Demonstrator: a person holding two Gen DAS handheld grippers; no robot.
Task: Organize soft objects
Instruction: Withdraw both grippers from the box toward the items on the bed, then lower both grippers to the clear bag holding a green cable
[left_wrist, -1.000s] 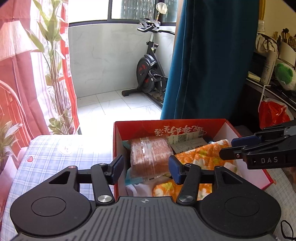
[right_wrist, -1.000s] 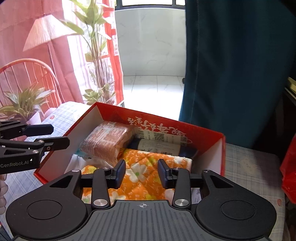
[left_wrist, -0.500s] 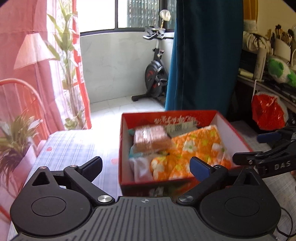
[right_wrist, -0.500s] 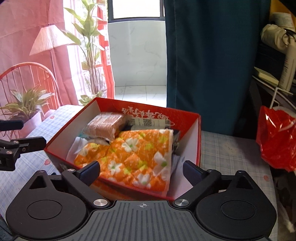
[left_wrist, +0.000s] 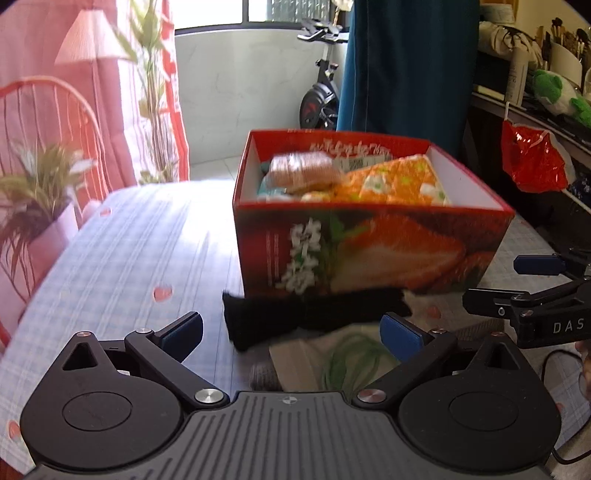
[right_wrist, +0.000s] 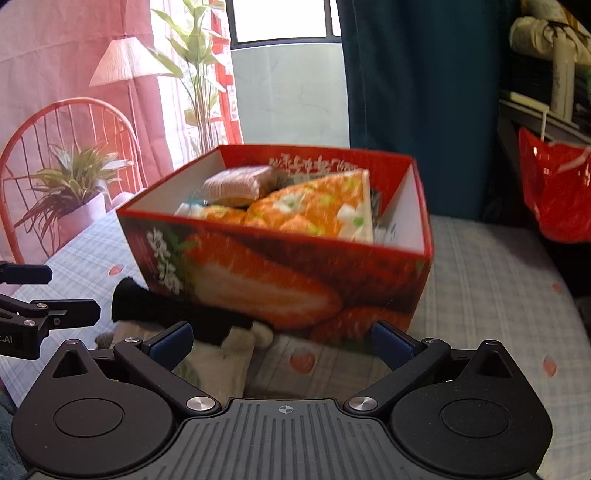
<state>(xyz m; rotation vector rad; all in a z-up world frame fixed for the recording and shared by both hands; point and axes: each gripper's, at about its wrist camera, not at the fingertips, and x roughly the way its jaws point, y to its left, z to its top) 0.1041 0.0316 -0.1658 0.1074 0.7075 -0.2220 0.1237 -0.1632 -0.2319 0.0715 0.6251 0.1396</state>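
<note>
Orange floral cloth (left_wrist: 388, 184) folded inside red box (left_wrist: 369, 251), brown packet (left_wrist: 303, 171) at its 10 o'clock. Black cloth (left_wrist: 295, 317) on table (left_wrist: 129, 258) at box's 6 o'clock. Left gripper (left_wrist: 291, 332), right gripper (right_wrist: 282, 341) spread wide, empty.

The red box (left_wrist: 369, 251) stands straight ahead of my jaws, blocking the way. Black cloth (left_wrist: 310, 317) lies against its base. The checked counter (left_wrist: 140, 258) left of it is free.

Both black two-finger tongs with blue pads, the left tongs (left_wrist: 291, 330) and the right tongs (right_wrist: 282, 341), gape wide and empty, side by side, the right at the left's three o'clock.
</note>
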